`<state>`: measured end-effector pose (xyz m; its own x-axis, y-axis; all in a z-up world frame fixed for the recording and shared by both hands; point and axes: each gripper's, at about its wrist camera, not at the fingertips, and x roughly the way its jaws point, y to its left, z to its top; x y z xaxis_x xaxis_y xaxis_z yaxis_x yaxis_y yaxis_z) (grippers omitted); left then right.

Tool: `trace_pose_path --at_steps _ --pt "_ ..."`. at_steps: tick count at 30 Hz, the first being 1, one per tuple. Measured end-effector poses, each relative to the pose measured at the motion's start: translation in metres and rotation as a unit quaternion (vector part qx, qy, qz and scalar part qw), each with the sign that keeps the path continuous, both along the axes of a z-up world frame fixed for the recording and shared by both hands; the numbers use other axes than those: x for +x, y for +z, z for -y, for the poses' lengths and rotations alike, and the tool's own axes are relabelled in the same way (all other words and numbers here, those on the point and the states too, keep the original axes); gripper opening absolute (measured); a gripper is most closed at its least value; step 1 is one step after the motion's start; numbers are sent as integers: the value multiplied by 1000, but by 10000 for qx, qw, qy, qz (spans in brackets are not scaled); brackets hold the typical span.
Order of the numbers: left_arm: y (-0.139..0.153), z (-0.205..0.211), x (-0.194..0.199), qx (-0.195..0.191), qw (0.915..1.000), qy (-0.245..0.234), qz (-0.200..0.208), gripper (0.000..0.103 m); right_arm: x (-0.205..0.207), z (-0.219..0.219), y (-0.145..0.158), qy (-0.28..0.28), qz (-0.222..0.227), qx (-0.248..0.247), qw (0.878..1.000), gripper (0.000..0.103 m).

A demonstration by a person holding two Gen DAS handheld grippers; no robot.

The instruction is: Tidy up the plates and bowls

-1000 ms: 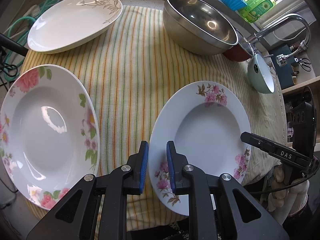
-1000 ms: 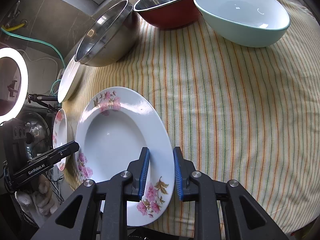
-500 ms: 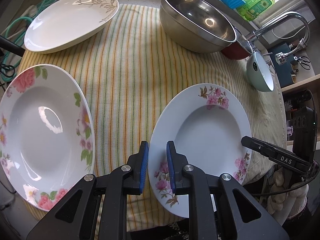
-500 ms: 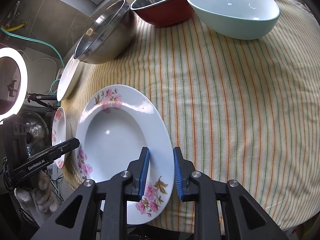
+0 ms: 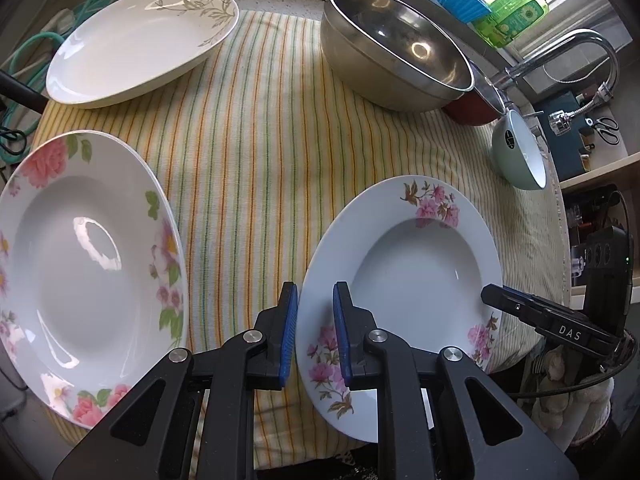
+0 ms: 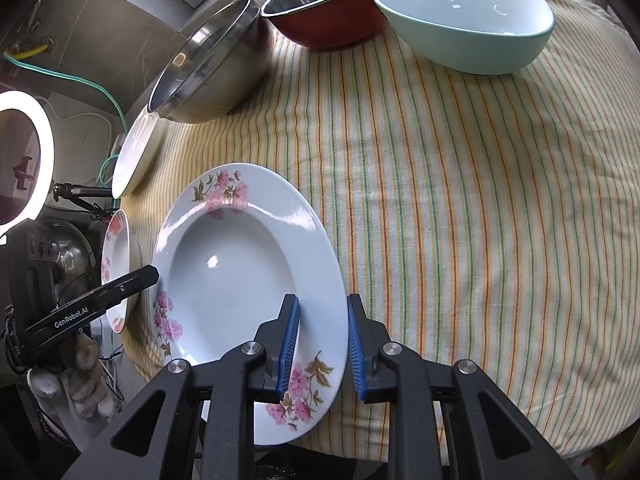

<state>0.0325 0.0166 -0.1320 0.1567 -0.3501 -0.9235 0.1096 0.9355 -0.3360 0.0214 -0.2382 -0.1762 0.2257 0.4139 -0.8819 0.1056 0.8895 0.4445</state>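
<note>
A white deep plate with pink flowers lies on the striped cloth near the table's front edge; it also shows in the right wrist view. My left gripper straddles its left rim, jaws slightly apart. My right gripper straddles its right rim, jaws slightly apart. A second flowered plate lies at the left. A plain white plate lies at the far left. A steel bowl, a red bowl and a mint bowl stand at the back.
The striped cloth covers the table. A sink tap, dish soap and an orange are behind the bowls. A ring light and cables stand off the table's left end.
Both grippers have stayed at the flowered plate's rims. The plate and the views have shifted slightly; the bowls sit a little further away in the right wrist view.
</note>
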Motion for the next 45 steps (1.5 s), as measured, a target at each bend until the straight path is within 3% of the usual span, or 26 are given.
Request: trace_pose_path --at_steps 12,19,22,30,34,45 --pt "23 -16 -10 91 9986 255 459 16 -8 15 11 -242 139 -218 9994 31" --pt "35 -36 -21 -66 9958 667 620 16 -8 14 35 -305 619 -510 9963 32" --pt "37 -54 -30 -194 9933 960 612 16 -6 1 44 -190 865 -599 9943 32" --pt "38 -101 -56 -105 9823 1748 661 16 -3 -49 66 530 1536 -857 9830 32" --pt "36 -123 -66 -58 9752 2113 663 16 4 -78 72 833 1676 -759 9794 32" --pt "42 -159 -79 691 9605 2500 1006 16 22 -162 82 1721 1891 -1016 9614 32"
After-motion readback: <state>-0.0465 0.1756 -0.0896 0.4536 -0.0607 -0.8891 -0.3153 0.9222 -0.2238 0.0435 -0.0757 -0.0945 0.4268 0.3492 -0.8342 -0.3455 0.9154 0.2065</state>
